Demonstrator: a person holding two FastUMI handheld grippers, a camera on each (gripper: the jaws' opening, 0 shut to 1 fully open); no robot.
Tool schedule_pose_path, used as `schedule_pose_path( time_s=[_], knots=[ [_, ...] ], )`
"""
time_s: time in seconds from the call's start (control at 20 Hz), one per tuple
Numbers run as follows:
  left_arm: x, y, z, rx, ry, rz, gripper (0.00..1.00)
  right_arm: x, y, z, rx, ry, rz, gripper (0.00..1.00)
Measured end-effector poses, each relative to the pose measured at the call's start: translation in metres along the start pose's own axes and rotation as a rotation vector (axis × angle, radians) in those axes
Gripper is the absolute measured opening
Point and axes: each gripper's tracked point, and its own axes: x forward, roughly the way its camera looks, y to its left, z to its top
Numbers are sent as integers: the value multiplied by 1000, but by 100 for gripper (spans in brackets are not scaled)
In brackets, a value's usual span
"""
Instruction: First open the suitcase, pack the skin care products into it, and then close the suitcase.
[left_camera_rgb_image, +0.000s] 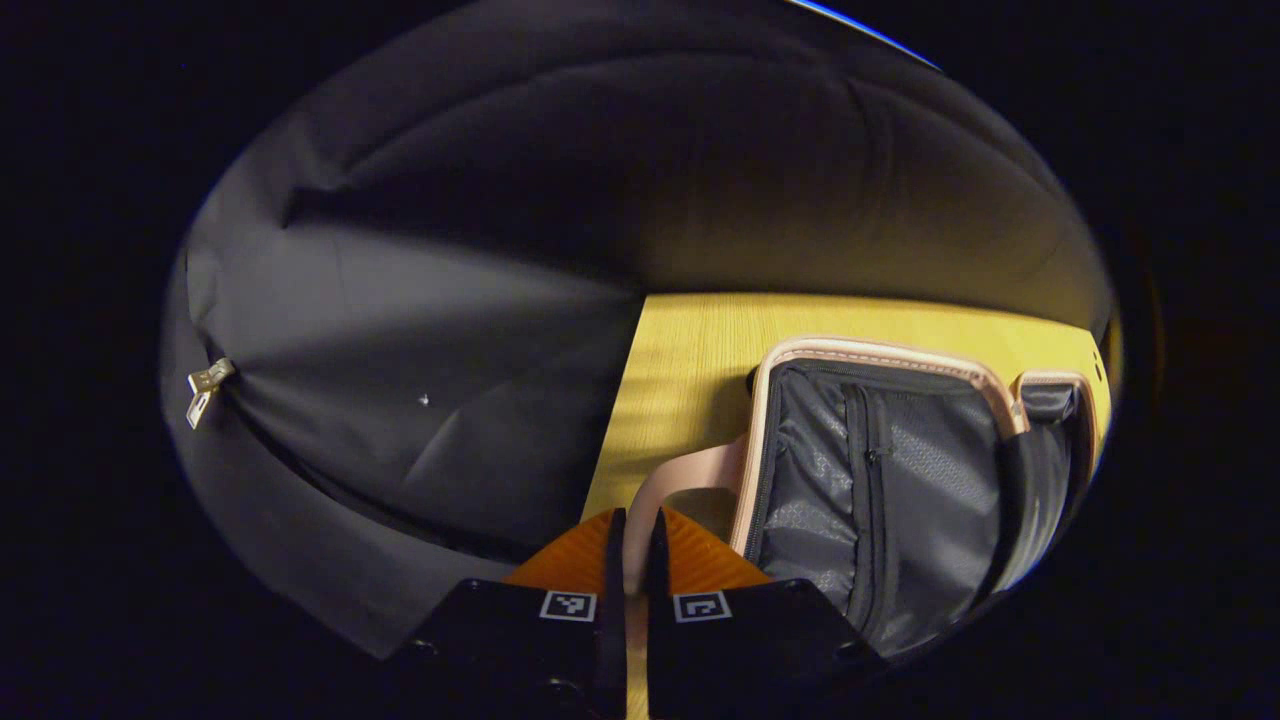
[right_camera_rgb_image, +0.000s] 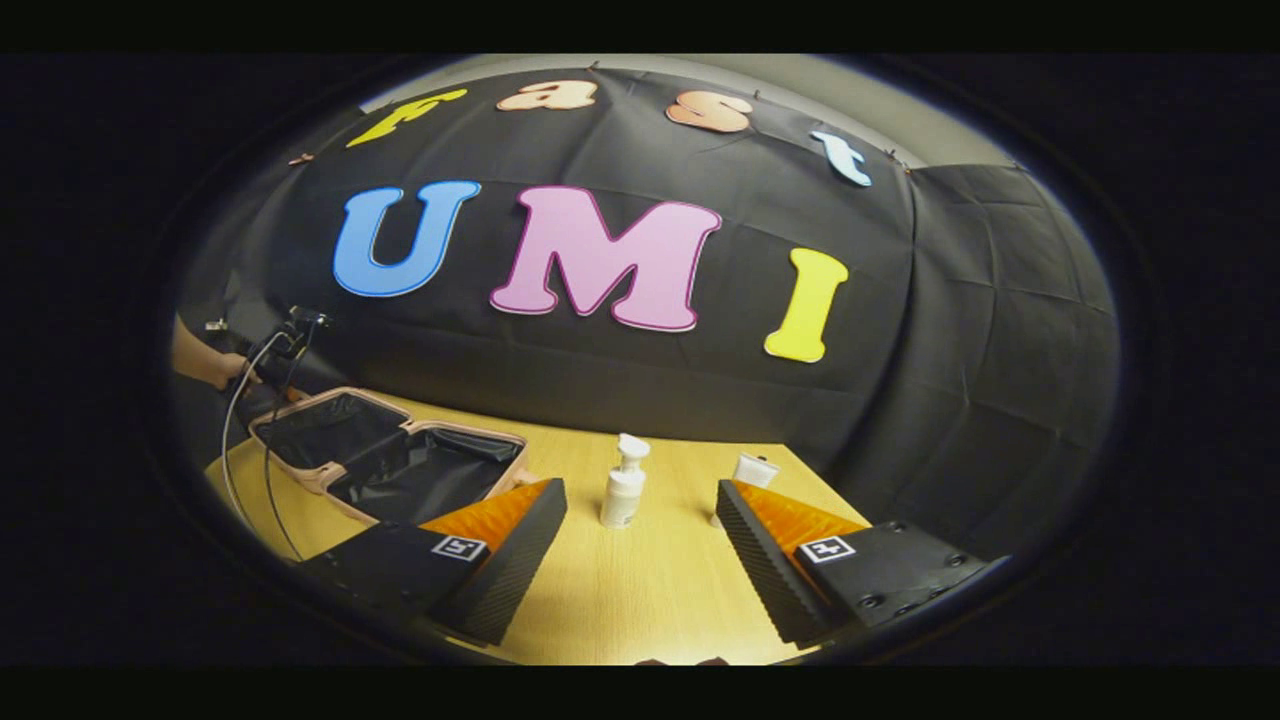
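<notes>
The pink suitcase (left_camera_rgb_image: 900, 470) lies open on the wooden table, its grey lining and zipped mesh pocket showing. My left gripper (left_camera_rgb_image: 632, 525) is shut on the lid's pink rim (left_camera_rgb_image: 690, 480), which runs down between the two fingers. In the right gripper view the open suitcase (right_camera_rgb_image: 385, 460) lies at the left, with the left gripper (right_camera_rgb_image: 285, 345) and a hand (right_camera_rgb_image: 215, 365) at its far edge. My right gripper (right_camera_rgb_image: 640, 495) is open above the table. A white pump bottle (right_camera_rgb_image: 624, 490) stands upright just beyond the gap. A small white tube (right_camera_rgb_image: 755, 468) stands behind the right finger.
The wooden table (right_camera_rgb_image: 640, 590) runs back to the black cloth wall (right_camera_rgb_image: 620, 380). A cable (right_camera_rgb_image: 232, 430) hangs from the left gripper over the table's left edge. A metal clip (left_camera_rgb_image: 207, 385) holds the cloth at the left.
</notes>
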Motion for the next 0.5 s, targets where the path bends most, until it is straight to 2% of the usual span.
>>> schedule_pose_path(
  time_s=[0.15, 0.2, 0.25, 0.3, 0.45, 0.5],
  knots=[
    [8, 11, -1, 24, -28, 51, 16, -1, 2, -6, 9, 7, -2, 97],
    [6, 15, -1, 20, -27, 68, 19, -2, 2, -5, 8, 3, -1, 97],
    [-1, 20, -4, 5, -25, 86, 32, -3, 0, 0, 0, -9, -3, 97],
    [-10, 26, -1, -8, -53, 110, 31, -4, -4, 5, -8, -22, -9, 95],
    [-57, 41, 32, 0, -206, 168, 77, -7, -29, 29, -2, -89, -51, 97],
    [-74, 35, 43, 8, -252, 166, 93, -6, -35, 29, 5, -91, -61, 94]
  ],
)
